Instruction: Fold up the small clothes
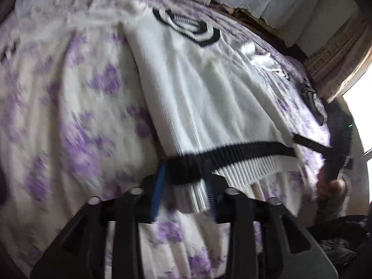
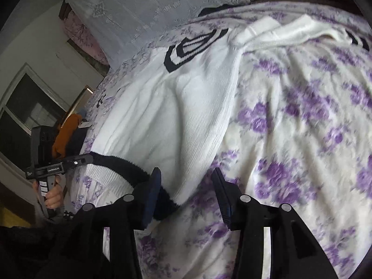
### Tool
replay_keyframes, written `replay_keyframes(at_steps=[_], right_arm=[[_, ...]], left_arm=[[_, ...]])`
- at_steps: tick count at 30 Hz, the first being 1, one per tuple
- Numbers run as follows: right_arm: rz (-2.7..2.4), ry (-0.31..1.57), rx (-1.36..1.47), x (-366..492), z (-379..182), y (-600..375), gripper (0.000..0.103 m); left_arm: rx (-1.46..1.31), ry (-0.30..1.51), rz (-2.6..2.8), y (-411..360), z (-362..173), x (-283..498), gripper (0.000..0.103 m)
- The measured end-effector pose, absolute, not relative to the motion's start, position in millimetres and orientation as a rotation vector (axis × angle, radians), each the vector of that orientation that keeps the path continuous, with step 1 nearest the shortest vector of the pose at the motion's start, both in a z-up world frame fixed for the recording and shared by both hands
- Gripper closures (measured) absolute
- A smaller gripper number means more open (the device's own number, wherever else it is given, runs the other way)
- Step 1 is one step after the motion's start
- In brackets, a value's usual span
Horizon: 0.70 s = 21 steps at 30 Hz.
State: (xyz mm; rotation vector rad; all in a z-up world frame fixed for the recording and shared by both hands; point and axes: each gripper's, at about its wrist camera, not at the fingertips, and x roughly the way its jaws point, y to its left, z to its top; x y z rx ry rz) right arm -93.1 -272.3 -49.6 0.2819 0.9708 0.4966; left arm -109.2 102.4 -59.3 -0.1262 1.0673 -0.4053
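A white knit sweater [image 1: 197, 88] with a black hem band [image 1: 232, 153] and a black-and-white collar [image 1: 186, 25] lies flat on a purple-flowered bedsheet [image 1: 69, 116]. My left gripper [image 1: 184, 191] stands open at the hem's near left corner, and the black band and white ribbing lie between its blue pads. In the right wrist view my right gripper [image 2: 188, 193] is open too. The sweater's [image 2: 162, 107] other hem corner [image 2: 167, 200] rests against its left pad, with bare sheet in the gap. Each view shows the other gripper at the hem's far end.
A white lace cover [image 2: 139, 7] lies at the bed's head. One sleeve [image 2: 302, 30] spreads out sideways onto the sheet. A small black object [image 1: 311, 100] lies near the bed's edge. Beyond the bed are an orange cloth [image 2: 67, 132] and a window [image 2: 30, 107].
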Motion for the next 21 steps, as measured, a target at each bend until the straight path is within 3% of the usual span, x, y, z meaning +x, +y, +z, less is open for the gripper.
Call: replay_keyframes(at_steps=[2, 6, 10, 13, 17, 21], right_arm=[[0.46, 0.919, 0.243, -82, -35, -270, 0.056], [0.515, 0.855, 0.191, -56, -16, -240, 0.056], [0.52, 0.992, 0.137, -21, -52, -208, 0.055], [0.541, 1.002, 0.136, -24, -69, -221, 0.056], [0.532, 1.002, 0.16, -29, -59, -238, 0.056], [0.506, 0.914, 0.203, -12, -34, -237, 0.052]], left_arm=[[-0.081, 1.004, -0.318, 102, -46, -96, 0.033], [-0.111, 1.007, -0.256, 100, -43, -41, 0.032], [-0.082, 1.114, -0.189, 91, -80, 14, 0.032], [0.094, 1.071, -0.149, 80, -79, 2, 0.03], [-0.016, 1.101, -0.241, 100, -67, -5, 0.032], [-0.036, 1.02, -0.225, 97, -49, 2, 0.032]])
